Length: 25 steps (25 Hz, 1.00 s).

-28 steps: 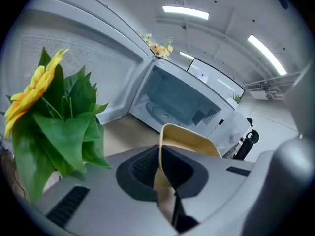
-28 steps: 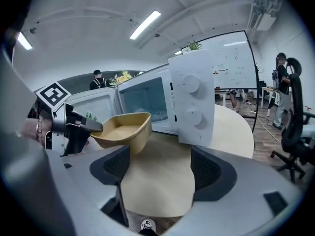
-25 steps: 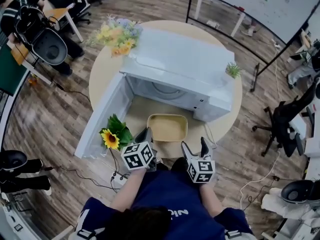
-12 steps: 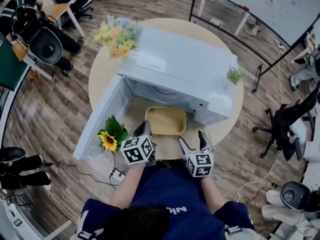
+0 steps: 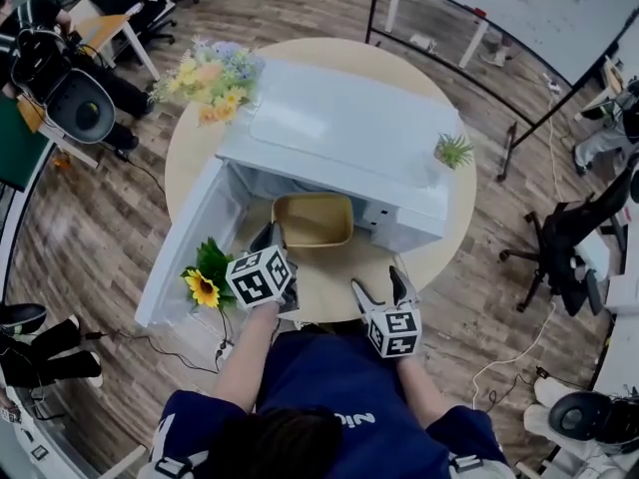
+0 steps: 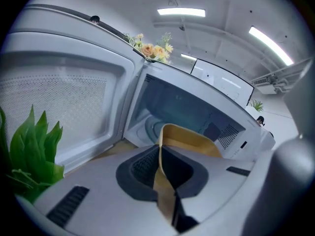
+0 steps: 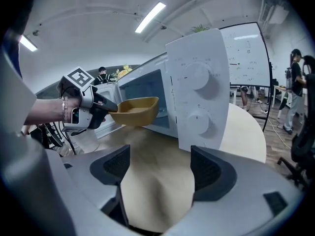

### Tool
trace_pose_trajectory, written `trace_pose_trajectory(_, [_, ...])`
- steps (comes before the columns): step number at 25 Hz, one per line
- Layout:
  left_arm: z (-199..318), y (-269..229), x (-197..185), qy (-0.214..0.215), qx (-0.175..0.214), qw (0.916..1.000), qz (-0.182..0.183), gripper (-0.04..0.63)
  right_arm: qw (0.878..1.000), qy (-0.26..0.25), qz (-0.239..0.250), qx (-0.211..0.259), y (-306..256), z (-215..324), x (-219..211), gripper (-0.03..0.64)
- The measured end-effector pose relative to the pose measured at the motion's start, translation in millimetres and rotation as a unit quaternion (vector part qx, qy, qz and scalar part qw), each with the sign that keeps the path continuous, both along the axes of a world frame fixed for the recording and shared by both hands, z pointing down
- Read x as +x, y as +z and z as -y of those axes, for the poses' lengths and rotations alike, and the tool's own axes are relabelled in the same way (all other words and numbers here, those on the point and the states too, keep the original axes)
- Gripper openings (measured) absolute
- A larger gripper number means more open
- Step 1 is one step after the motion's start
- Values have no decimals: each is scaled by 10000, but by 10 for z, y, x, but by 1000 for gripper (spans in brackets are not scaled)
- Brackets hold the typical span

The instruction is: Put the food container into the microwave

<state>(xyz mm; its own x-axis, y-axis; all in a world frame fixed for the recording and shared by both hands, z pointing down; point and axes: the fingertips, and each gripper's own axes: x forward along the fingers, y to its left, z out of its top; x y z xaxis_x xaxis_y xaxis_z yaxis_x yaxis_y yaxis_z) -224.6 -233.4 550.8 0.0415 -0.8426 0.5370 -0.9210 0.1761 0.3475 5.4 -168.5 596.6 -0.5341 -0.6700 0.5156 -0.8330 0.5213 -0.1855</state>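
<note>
Food container [image 5: 312,220] — shallow, tan, rounded-rectangular, empty — was held level at the mouth of the open microwave [image 5: 344,133], above the counter [image 5: 329,282], left gripper [image 5: 272,239] fingers clamped its near rim, right gripper [image 5: 379,285] fingers stood apart, empty.

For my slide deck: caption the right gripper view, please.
Left claw holds the yellow food container at the open microwave; right claw open, empty.
</note>
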Motion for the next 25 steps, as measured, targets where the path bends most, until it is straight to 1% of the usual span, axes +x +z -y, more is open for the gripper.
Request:
trace_pose_trajectory(7, [280,46,6,-1,-105,9999,13,18,9997,208,-94,-85,30,-28,232,377])
trace_pose_trajectory(12, [482,118,-25,9,-233,9997,116,18,9990,404,-134,-150,75,-20,372,377])
trace_pose_trajectory(17, [649,186,-72,-79,-244,9997,20,18,9984,470,-299,-114,91,-25,461,377])
trace_pose_trajectory(21, [771,222,-70,-87,-260,9996,82,18,9983,412,-404,-60,88,-10,488,377])
trace_pose_trajectory(25, [903,256,-46,-66,-216,9997,68,18,9974,565,-439,-59,86,36,597,377])
